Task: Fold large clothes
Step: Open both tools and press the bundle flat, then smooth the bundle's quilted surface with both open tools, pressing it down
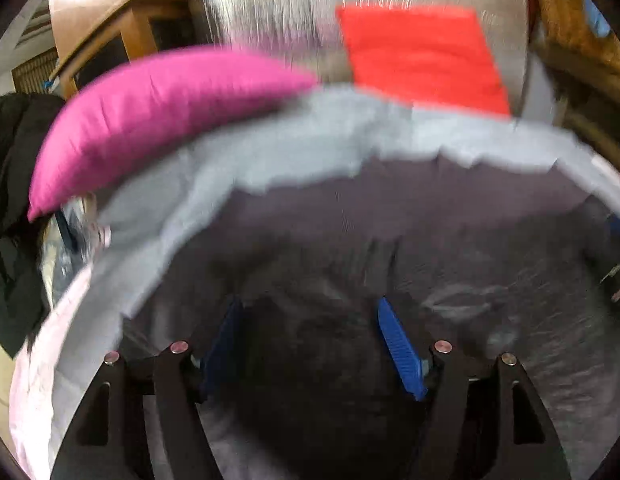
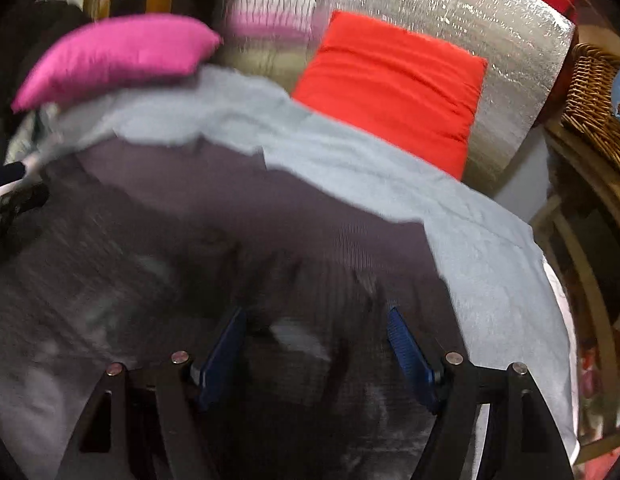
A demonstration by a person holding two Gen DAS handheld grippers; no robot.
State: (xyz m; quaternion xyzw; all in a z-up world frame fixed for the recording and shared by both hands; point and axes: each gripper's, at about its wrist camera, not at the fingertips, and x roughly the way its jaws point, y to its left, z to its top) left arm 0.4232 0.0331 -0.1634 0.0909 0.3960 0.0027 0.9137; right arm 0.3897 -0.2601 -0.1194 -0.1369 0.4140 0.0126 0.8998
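A large dark grey garment (image 1: 409,248) lies spread over a pale blue sheet (image 1: 294,140) and fills the lower half of both views, blurred by motion. My left gripper (image 1: 310,308) hangs over it with its blue pads (image 1: 397,344) wide apart and nothing between them. In the right wrist view the same dark garment (image 2: 230,248) lies on the pale blue sheet (image 2: 489,248). My right gripper (image 2: 315,318) is open above the cloth, its blue pads (image 2: 409,352) clear of it. The other gripper's tip (image 2: 14,196) shows at the left edge.
A magenta cushion (image 1: 150,116) and a red cushion (image 1: 421,56) lie behind the sheet against a silver foil backing (image 2: 449,20). Dark clothing (image 1: 10,208) hangs at the left. Wooden furniture (image 1: 110,32) stands behind, and a wicker basket (image 2: 593,100) at the right.
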